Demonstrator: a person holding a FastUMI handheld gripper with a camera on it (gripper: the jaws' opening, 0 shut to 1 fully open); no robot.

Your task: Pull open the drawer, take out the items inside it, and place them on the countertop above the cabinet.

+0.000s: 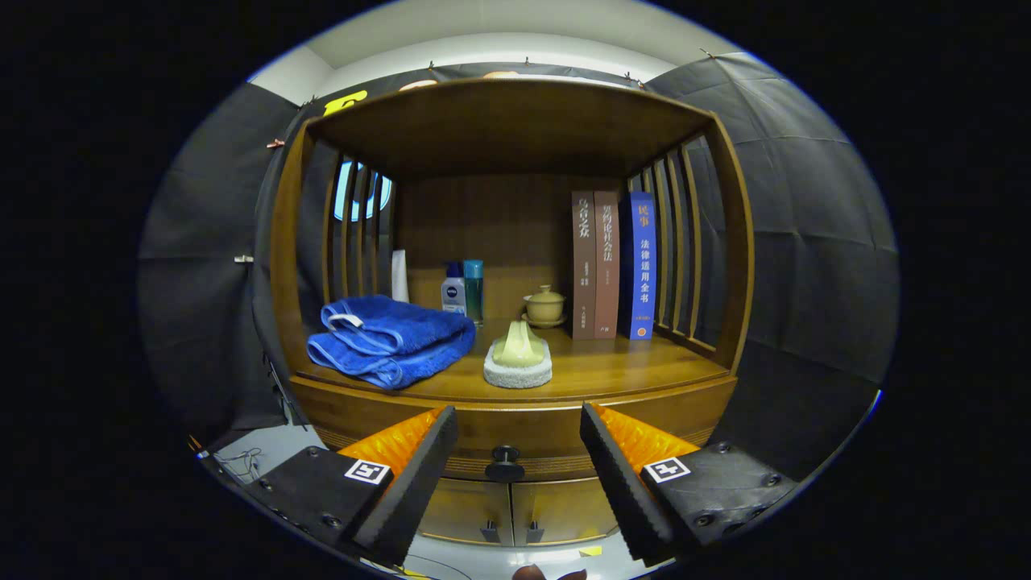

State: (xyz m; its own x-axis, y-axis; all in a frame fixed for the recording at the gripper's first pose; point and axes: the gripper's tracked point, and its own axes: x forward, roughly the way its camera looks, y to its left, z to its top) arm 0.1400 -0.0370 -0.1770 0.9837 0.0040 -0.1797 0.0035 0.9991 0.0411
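A wooden cabinet stands ahead, its drawer closed, with a dark round knob on the front. My gripper is open, its fingers apart on either side of the knob and a little short of it, holding nothing. On the countertop above the drawer lie a folded blue towel at the left and a green-handled scrub brush with a pale base near the front middle. What is inside the drawer is hidden.
At the back of the countertop stand two small bottles, a lidded ceramic cup on a saucer, and three upright books. Slatted wooden sides and a top shelf enclose the space. Two lower cabinet doors sit under the drawer.
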